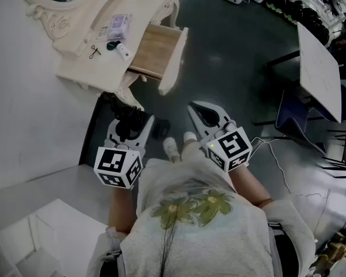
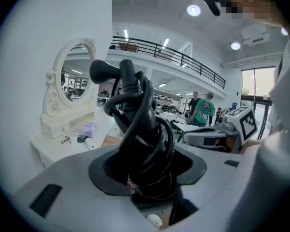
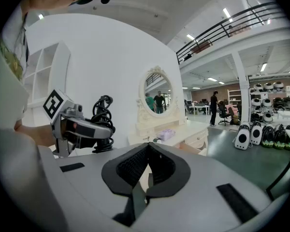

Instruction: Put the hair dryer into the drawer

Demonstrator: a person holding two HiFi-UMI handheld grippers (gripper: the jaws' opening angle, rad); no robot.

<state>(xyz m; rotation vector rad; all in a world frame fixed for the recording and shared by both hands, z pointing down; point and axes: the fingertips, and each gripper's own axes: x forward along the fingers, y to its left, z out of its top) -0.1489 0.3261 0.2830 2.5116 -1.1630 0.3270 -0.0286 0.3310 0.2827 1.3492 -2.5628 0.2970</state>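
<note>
A black hair dryer (image 2: 137, 129) with its cord wound round it stands between the jaws of my left gripper (image 1: 132, 126), which is shut on it. In the head view the hair dryer (image 1: 120, 109) is held low, in front of the cream dressing table (image 1: 75, 68). The table's drawer (image 1: 155, 51) is pulled out and shows a bare wooden bottom. My right gripper (image 1: 199, 109) hovers beside the left one, to its right, its jaws together with nothing between them. The right gripper view shows the left gripper (image 3: 79, 129) with the hair dryer (image 3: 102, 112) in front of the dressing table (image 3: 179, 134).
On the tabletop lie a purple packet (image 1: 118, 25), a white tube (image 1: 123, 51) and a small dark clip (image 1: 94, 52). A white table (image 1: 320, 68) and a dark chair (image 1: 294, 114) stand to the right. A white shelf (image 1: 40, 235) is at lower left. People stand far off.
</note>
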